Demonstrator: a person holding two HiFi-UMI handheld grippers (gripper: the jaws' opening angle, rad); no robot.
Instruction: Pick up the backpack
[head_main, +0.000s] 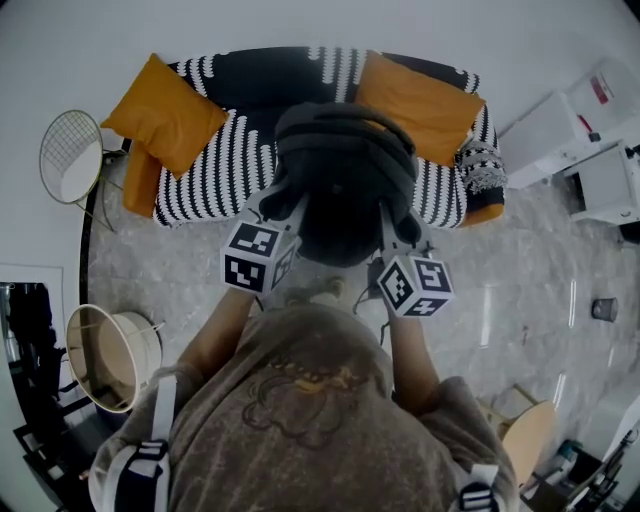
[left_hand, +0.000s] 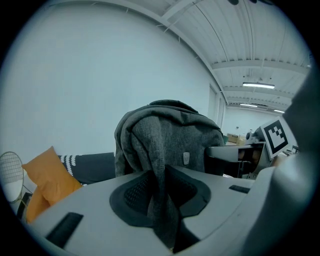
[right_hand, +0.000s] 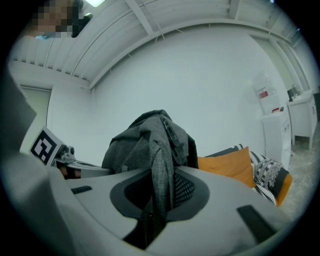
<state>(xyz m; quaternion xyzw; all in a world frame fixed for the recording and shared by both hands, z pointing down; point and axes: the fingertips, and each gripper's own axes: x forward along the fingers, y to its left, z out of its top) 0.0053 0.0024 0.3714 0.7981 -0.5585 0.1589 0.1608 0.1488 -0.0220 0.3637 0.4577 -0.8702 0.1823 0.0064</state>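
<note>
A dark grey backpack (head_main: 345, 175) hangs in the air in front of the sofa, held up between both grippers. My left gripper (head_main: 287, 212) is shut on a grey fabric strap (left_hand: 161, 165) at the pack's left side. My right gripper (head_main: 393, 228) is shut on the other strap (right_hand: 161, 170) at the right side. In the left gripper view the backpack (left_hand: 172, 137) rises just beyond the jaws, with the strap pinched between the dark pads (left_hand: 135, 192). The right gripper view shows the backpack (right_hand: 145, 142) likewise, its zipper side up. The pack's underside is hidden.
Behind the backpack stands a black-and-white striped sofa (head_main: 215, 175) with orange cushions (head_main: 165, 112) (head_main: 420, 100). A wire side table (head_main: 70, 155) is at the left, a round basket (head_main: 105, 355) at the lower left. White cabinets (head_main: 590, 150) stand at the right, a small can (head_main: 604, 309) on the floor.
</note>
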